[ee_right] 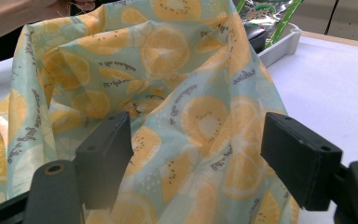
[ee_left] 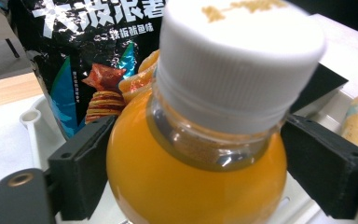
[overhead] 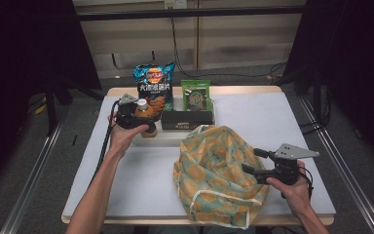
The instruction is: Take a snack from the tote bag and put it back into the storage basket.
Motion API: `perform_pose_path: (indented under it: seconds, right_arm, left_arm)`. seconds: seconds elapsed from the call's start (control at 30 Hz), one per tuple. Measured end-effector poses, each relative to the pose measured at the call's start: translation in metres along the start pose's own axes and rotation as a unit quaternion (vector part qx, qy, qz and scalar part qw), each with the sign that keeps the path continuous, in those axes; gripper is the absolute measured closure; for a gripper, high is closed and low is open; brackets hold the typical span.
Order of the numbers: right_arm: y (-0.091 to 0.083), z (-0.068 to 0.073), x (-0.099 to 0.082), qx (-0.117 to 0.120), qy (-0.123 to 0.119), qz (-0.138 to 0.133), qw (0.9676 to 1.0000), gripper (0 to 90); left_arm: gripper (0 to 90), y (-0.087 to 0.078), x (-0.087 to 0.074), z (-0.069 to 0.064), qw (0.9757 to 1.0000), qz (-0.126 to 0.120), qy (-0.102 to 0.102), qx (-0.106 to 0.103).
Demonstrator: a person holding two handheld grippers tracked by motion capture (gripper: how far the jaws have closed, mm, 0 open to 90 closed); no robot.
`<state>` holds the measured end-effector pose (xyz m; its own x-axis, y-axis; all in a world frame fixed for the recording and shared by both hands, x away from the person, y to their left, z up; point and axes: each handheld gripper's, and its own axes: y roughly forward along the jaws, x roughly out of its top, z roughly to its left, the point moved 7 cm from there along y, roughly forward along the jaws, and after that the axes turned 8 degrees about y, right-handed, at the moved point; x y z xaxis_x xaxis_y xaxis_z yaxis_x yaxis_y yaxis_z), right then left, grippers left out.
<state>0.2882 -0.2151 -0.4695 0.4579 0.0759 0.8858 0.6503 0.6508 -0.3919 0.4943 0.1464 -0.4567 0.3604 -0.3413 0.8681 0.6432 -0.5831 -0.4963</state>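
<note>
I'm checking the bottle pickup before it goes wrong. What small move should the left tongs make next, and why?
Probably close the left tongs on the orange juice bottle. In the left gripper view the bottle's shoulder sits between the two jaws, below the white cap; the left jaw looks at or near the bottle, and a gap shows at the right jaw, so nothing grips it yet. Closing first should secure it before any lift.

left gripper (overhead: 135, 113) reaches far forward on a nearly straight arm, jaws spread wide. right gripper (overhead: 254, 162) sits low near the table edge, pointing left, jaws apart.

Table (overhead: 292, 122): tray (overhead: 168, 139), fruit-print bag (overhead: 219, 170).
</note>
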Motion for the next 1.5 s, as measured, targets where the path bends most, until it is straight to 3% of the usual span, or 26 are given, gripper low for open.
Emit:
perform_pose_path:
  seconds: [0.17, 0.47, 0.57, 0.67, 0.77, 1.0, 1.13, 1.3, 1.5]
  right_arm:
    - [0.0, -0.001, -0.001, 0.0, 0.003, 0.003, 1.0, 24.8]
    - [0.0, -0.005, -0.001, -0.002, 0.005, 0.002, 1.0, 24.8]
    - [0.002, -0.008, -0.002, -0.001, 0.009, 0.004, 1.0, 24.7]
    - [0.003, -0.01, -0.002, -0.001, 0.011, 0.004, 0.9999, 24.5]
    - [0.003, -0.01, -0.002, 0.001, 0.01, 0.003, 0.9999, 24.4]
    - [0.004, -0.007, -0.002, 0.002, 0.007, 0.003, 1.0, 24.2]
    - [0.005, -0.006, -0.002, 0.005, 0.004, 0.005, 1.0, 24.1]
    - [0.005, -0.006, -0.002, 0.003, 0.006, 0.007, 1.0, 23.8]
    - [0.003, -0.003, 0.0, -0.002, 0.002, 0.004, 1.0, 23.6]
  left_arm:
    - [29.3, 0.0, -0.001, 0.004, 0.9998, -0.007, -0.01, 0.017]
    - [30.1, -0.003, 0.0, 0.012, 0.9999, -0.012, -0.007, -0.006]
    - [30.1, -0.006, 0.004, 0.015, 0.9993, -0.016, 0.007, -0.032]
    - [30.1, -0.007, 0.007, 0.018, 0.9987, -0.015, 0.022, -0.044]
    - [30.1, -0.007, 0.005, 0.019, 0.9977, -0.018, 0.027, -0.06]
    - [30.1, -0.004, 0.002, 0.014, 0.9947, -0.003, 0.064, -0.08]
    - [30.0, 0.0, -0.001, 0.013, 0.9928, -0.004, 0.064, -0.101]
    - [29.8, 0.002, -0.001, 0.017, 0.9913, -0.007, 0.071, -0.111]
    - [29.5, 0.003, -0.001, 0.017, 0.9921, -0.014, 0.068, -0.105]
